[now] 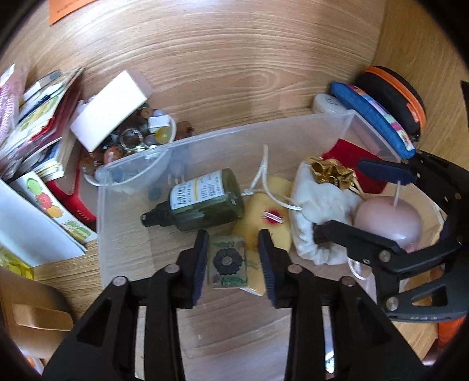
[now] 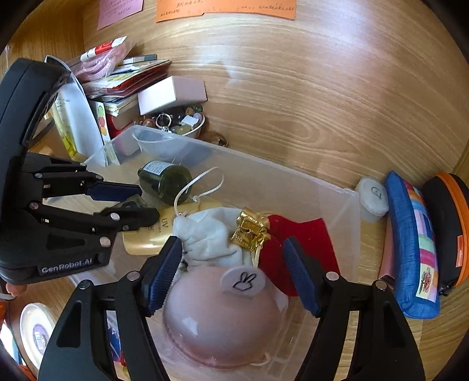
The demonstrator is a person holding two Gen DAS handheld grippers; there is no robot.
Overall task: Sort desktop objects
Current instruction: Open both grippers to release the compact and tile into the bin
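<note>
A clear plastic bin (image 1: 123, 175) on the wooden desk holds a dark green bottle (image 1: 202, 199), a yellow tube (image 1: 272, 219), a white pouch (image 1: 319, 205), a gold bag (image 1: 331, 170), a red cloth (image 1: 351, 158), a pink dome (image 1: 387, 222) and a small flower-patterned block (image 1: 227, 260). My left gripper (image 1: 233, 258) is open with the block between its fingers, which do not touch it. My right gripper (image 2: 231, 272) is open over the pink dome (image 2: 217, 319), its fingers apart from it. The left gripper also shows in the right wrist view (image 2: 137, 202).
Left of the bin are stacked books (image 1: 38, 117), a white box (image 1: 108, 114) and a bowl of glass beads (image 1: 137, 137). Right of it stand a white jar (image 2: 372, 196), a blue pouch (image 2: 410, 243) and a black-orange case (image 2: 448, 228). Orange paper (image 2: 225, 10) lies at the back.
</note>
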